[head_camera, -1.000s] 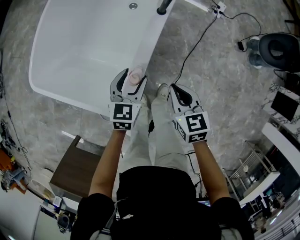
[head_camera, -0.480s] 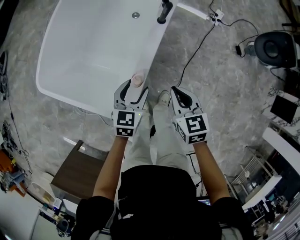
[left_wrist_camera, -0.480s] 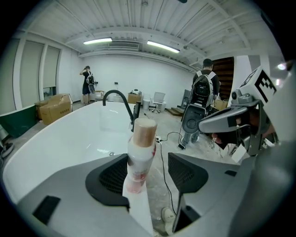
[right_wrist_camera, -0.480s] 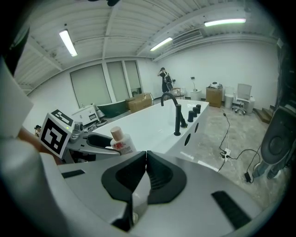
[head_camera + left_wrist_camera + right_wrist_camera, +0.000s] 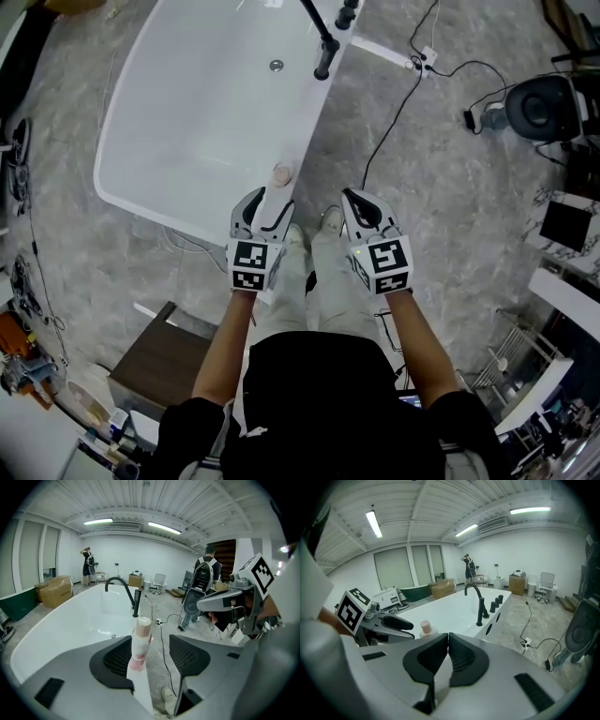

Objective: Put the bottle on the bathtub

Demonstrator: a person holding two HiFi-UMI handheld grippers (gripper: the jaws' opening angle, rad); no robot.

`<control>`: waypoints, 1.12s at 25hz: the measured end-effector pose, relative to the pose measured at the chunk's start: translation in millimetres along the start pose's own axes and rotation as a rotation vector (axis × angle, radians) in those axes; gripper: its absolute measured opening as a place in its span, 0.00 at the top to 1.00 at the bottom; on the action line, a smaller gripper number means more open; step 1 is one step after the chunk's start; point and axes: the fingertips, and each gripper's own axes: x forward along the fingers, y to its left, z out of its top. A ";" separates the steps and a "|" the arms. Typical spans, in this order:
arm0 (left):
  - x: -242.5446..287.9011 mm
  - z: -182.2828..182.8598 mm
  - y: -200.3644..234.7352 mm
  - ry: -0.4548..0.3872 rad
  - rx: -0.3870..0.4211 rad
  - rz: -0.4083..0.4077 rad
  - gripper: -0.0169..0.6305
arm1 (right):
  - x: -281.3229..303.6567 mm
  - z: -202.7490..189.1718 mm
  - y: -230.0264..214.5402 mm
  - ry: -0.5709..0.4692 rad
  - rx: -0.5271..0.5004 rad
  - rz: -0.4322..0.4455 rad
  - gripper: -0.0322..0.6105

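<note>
One job, and by my reckoning it is all but finished. Grey veined stone floor point(image 5: 450, 187) runs all round the bathtub point(image 5: 197, 103), a glossy white oval shell. The left gripper point(image 5: 265, 202) hangs at the tub's near right corner, its ribbed black pads point(image 5: 115, 660) spread wide and holding nothing. The right gripper point(image 5: 364, 203) is off the tub over the floor, its jaws pressed together and empty. A black arched tap point(image 5: 326, 58) stands on the right edge towards the far end. Smallest is the bottle point(image 5: 283, 172), a slim pale-pink plastic cylinder with a rounded cap. It stands upright on the narrow right-edge rim, just ahead of the left jaws and clear of them. I'd judge the placing done; the next move calls only for backing straight off without clipping it
</note>
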 end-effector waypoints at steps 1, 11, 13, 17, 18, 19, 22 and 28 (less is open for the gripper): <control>-5.2 4.6 1.6 -0.009 -0.001 0.002 0.57 | -2.9 4.4 1.8 -0.006 -0.005 -0.003 0.91; -65.8 80.1 -2.7 -0.122 0.012 0.018 0.79 | -46.8 66.5 -1.7 -0.098 -0.040 -0.055 0.91; -76.9 97.1 -9.5 -0.150 0.012 0.012 0.82 | -57.6 77.4 -1.5 -0.114 -0.041 -0.061 0.91; -93.2 126.1 -17.2 -0.191 0.026 -0.003 0.89 | -72.1 100.5 -0.1 -0.154 -0.049 -0.068 0.91; -96.8 133.3 -18.0 -0.201 0.029 -0.007 0.90 | -74.7 106.6 0.2 -0.164 -0.054 -0.070 0.91; -100.9 140.6 -18.9 -0.212 0.033 -0.009 0.91 | -77.5 112.7 0.4 -0.176 -0.058 -0.072 0.91; -115.9 164.8 -21.9 -0.256 0.049 -0.012 0.93 | -87.9 131.9 -0.5 -0.216 -0.054 -0.073 0.91; -147.6 218.5 -26.0 -0.357 0.060 -0.007 0.94 | -113.3 172.4 -8.0 -0.289 -0.079 -0.098 0.91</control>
